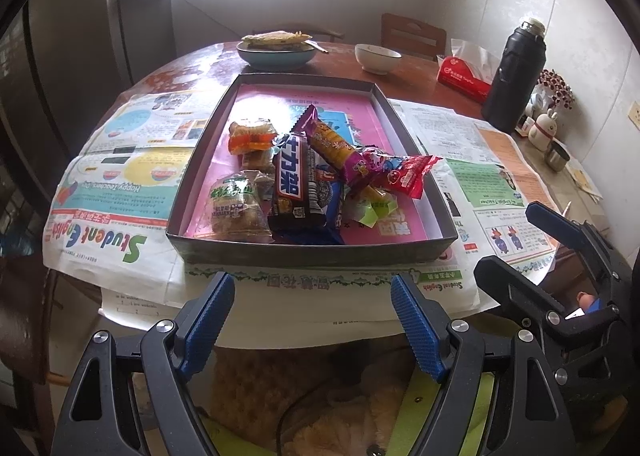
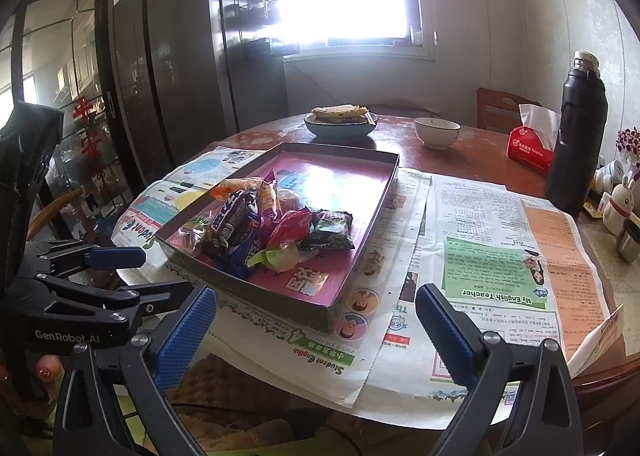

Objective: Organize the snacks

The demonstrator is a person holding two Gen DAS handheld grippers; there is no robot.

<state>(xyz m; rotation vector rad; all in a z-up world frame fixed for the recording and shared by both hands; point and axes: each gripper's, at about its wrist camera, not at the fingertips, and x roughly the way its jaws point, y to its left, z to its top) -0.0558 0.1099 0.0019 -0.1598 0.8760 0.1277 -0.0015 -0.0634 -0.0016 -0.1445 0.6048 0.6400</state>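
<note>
A shallow dark box [image 1: 312, 254] with a pink lining sits on newspaper in the middle of the round table. Its near half holds a pile of wrapped snacks: a brown chocolate bar [image 1: 290, 184], a purple biscuit pack [image 1: 332, 144], a red pack [image 1: 408, 176], a bread packet [image 1: 234, 204] and an orange packet [image 1: 252, 140]. My left gripper [image 1: 312, 288] hangs open just short of the box's near wall, with nothing between its blue pads. The right gripper [image 2: 316, 296] is open too, off the box's near right corner [image 2: 332, 316], and empty. A dark green pack [image 2: 332, 230] lies beside the pile.
Newspaper sheets [image 1: 112, 184] cover the near table. Behind the box stand a bowl of flatbread [image 1: 276, 52], a white bowl [image 1: 376, 56], a red tissue box [image 1: 464, 76] and a tall black flask [image 1: 516, 72]. Rabbit figurines [image 1: 546, 128] and a metal cup [image 1: 558, 156] line the right edge.
</note>
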